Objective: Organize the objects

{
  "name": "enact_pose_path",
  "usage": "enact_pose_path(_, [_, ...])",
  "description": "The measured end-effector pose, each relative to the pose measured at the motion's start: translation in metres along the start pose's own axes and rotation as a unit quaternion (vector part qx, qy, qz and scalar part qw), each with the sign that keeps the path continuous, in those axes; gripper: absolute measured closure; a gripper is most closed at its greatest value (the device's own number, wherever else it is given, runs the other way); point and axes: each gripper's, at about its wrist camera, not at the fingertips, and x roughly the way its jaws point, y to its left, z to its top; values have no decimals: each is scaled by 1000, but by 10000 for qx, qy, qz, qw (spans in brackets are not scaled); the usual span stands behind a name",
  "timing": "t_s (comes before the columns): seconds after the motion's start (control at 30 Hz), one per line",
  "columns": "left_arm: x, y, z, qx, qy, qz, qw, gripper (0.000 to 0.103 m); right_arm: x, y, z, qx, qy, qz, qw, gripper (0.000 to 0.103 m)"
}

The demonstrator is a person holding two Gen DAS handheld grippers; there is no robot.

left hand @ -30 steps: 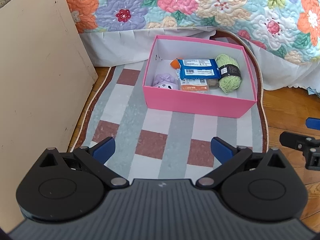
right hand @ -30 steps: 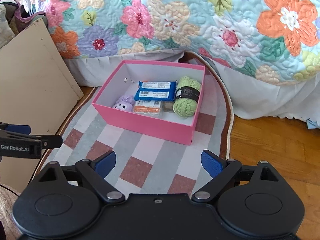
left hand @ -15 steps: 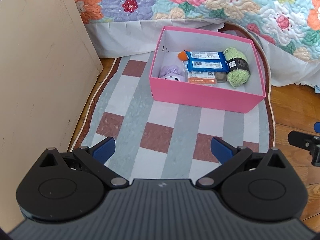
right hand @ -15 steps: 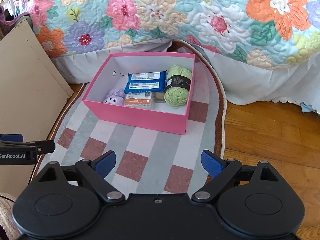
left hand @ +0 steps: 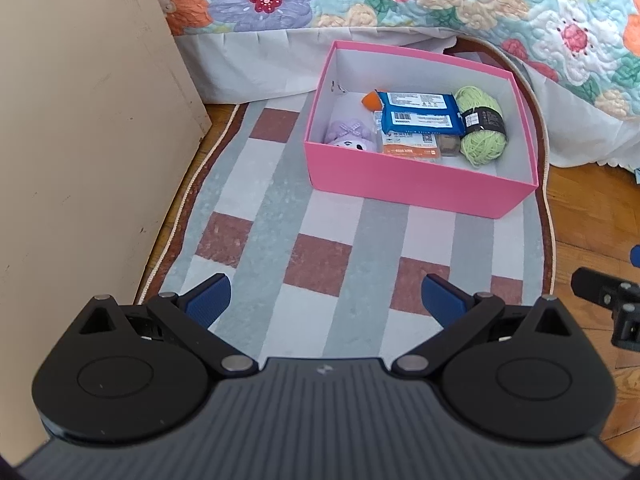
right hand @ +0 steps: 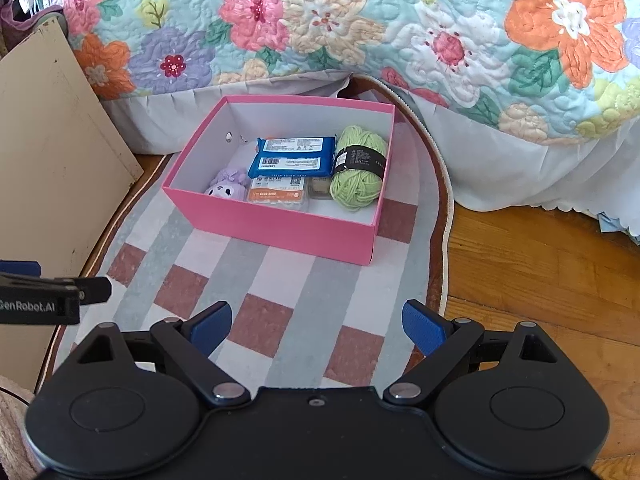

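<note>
An open pink cardboard box with a white inside (left hand: 416,184) stands on the far part of a checked rug of grey, white and brick-red squares with a brown border (left hand: 304,240), close to the bed. Inside it, a ball of light green yarn with a black paper band (right hand: 358,168) lies at the right. Beside it is a blue plastic packet with white barcode labels (right hand: 292,156), whose print is too small to read. That packet rests partly on a clear-fronted pack with an orange label (right hand: 276,196). A small lilac plush toy (right hand: 228,186) sits at the near left corner, and a small orange piece (left hand: 370,100) pokes out behind the blue packet; what it is cannot be told.

The only legible writing is "GenRobot.AI" in white on the left gripper's black finger, seen from the right wrist camera.

The rug lies on a wooden plank floor (right hand: 540,272). Behind the box hangs a quilted floral bedspread in turquoise, pink, orange and purple (right hand: 360,20) with a white frill beneath. A beige flat board (left hand: 80,140) leans at the left.

The left gripper (left hand: 326,298) and the right gripper (right hand: 316,322) both hover over the near rug, well apart from the box, blue pads spread wide with nothing between them.
</note>
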Motion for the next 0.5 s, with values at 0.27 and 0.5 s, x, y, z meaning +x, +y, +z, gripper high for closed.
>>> enact_pose_path(0.27, [-2, -1, -2, 49, -39, 34, 10000, 0, -3, 2, -1, -70, 10, -49, 10000, 9])
enact_pose_path(0.5, [-3, -2, -2, 60, -44, 20, 10000, 0, -4, 4, -2, -128, 23, -81, 9999, 9])
